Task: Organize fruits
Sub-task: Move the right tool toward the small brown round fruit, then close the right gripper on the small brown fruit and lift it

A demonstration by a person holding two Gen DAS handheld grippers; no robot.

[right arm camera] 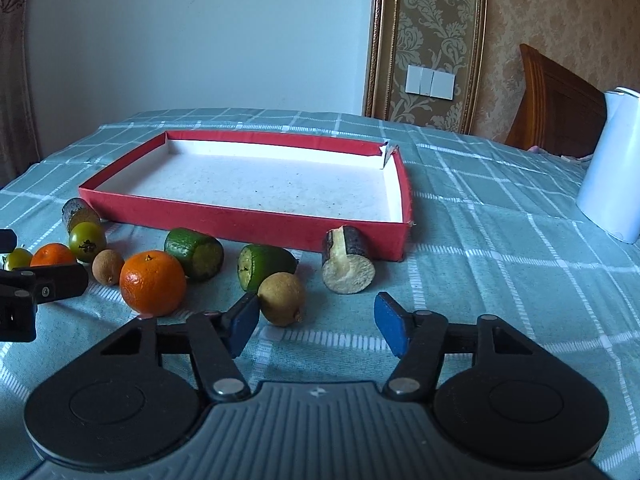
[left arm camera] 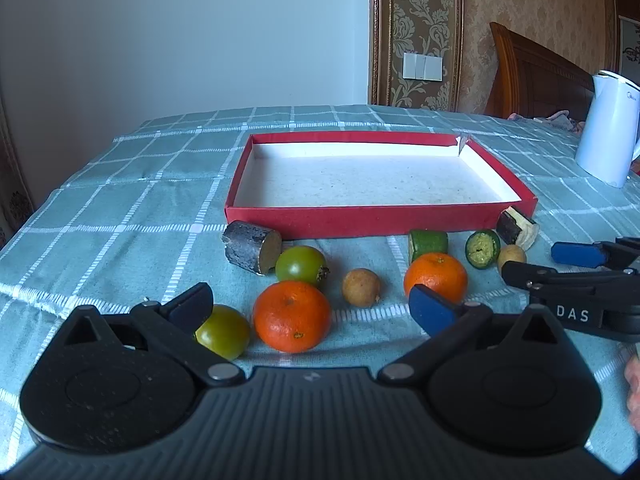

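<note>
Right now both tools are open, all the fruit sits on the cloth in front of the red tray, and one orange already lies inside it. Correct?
Not quite: the red tray holds nothing, as the right wrist view shows. Both oranges lie on the cloth before it. The left tool and right tool are open, as you say.

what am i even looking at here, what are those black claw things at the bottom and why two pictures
Each picture comes from a camera mounted on a hand-held gripper, looking along its two blue-padded fingers. One shows the left gripper, the other the right gripper; both are open and hold nothing. On the checked tablecloth sits an empty red tray. In front of it lie two oranges, green tomatoes, small brown fruits and cut pieces. A white kettle stands at the right.
</note>
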